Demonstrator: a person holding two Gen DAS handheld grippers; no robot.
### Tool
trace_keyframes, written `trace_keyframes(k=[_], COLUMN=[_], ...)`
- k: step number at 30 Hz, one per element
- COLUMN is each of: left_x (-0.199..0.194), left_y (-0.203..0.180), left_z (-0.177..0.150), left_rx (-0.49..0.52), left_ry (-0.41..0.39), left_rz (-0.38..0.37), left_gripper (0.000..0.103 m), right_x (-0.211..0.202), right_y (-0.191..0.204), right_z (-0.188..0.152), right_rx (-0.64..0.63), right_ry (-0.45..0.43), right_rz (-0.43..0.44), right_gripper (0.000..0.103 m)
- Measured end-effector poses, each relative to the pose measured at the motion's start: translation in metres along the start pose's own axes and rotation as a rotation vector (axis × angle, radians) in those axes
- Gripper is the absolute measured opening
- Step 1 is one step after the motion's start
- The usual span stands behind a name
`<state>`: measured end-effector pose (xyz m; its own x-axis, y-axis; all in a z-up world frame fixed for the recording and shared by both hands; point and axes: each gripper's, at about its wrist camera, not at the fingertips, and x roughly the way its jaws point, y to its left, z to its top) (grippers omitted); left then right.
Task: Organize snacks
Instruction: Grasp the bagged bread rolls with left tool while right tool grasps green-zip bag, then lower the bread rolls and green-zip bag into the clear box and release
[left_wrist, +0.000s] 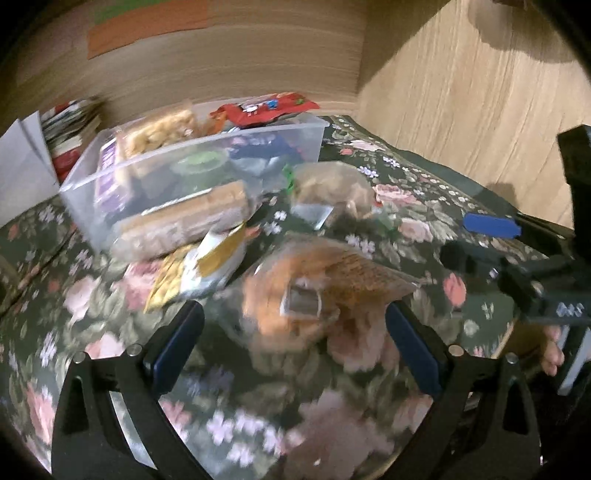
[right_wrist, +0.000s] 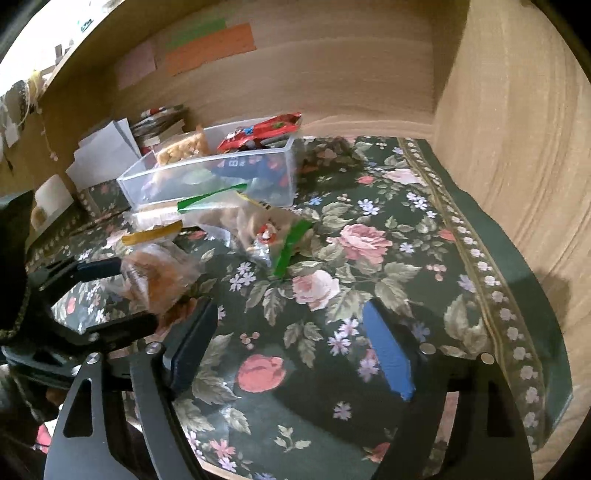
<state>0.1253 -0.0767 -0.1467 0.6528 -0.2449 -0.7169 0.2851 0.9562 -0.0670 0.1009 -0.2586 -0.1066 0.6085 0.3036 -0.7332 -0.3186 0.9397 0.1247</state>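
A clear bag of orange snacks (left_wrist: 291, 295) lies on the floral tablecloth (left_wrist: 92, 295) between the wide-apart fingers of my left gripper (left_wrist: 291, 339); the pads do not press on it. In the right wrist view the left gripper (right_wrist: 122, 295) straddles that bag (right_wrist: 159, 277). My right gripper (right_wrist: 291, 350) stands open over bare cloth with nothing in it, and it also shows in the left wrist view as the right gripper (left_wrist: 476, 242). A clear plastic bin (left_wrist: 192, 157) (right_wrist: 207, 160) holds several snacks, with a red packet (left_wrist: 266, 107) on top. The left wrist view is blurred.
In front of the bin lie a cracker sleeve (left_wrist: 184, 221), a gold and white packet (left_wrist: 207, 266) and a zip bag with a green strip (right_wrist: 258, 225). Wooden walls (right_wrist: 498, 147) close in the back and right. Books (right_wrist: 162, 122) and white paper (right_wrist: 107, 147) stand back left.
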Motion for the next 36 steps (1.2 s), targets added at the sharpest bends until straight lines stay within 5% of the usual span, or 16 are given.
trace_keyframes(k=[11, 17, 36], left_x=[0.031, 0.024, -0.067], left_y=[-0.005, 0.003, 0.071], left_z=[0.026, 0.020, 0.018], left_rx=[-0.013, -0.002, -0.124], left_ry=[0.016, 0.012, -0.182], left_rz=[-0.039, -0.031, 0.013], left_gripper=[0.098, 0.062, 0.059], right_x=[0.007, 0.014, 0.085], right_y=[-0.009, -0.006, 0.040], right_z=[0.011, 0.020, 0.060], right_rx=[0.008, -0.001, -0.190], right_ry=[-0.005, -0.005, 0.100], right_rz=[-0.005, 0.012, 0.016], right_gripper=[0.079, 0.079, 0.084])
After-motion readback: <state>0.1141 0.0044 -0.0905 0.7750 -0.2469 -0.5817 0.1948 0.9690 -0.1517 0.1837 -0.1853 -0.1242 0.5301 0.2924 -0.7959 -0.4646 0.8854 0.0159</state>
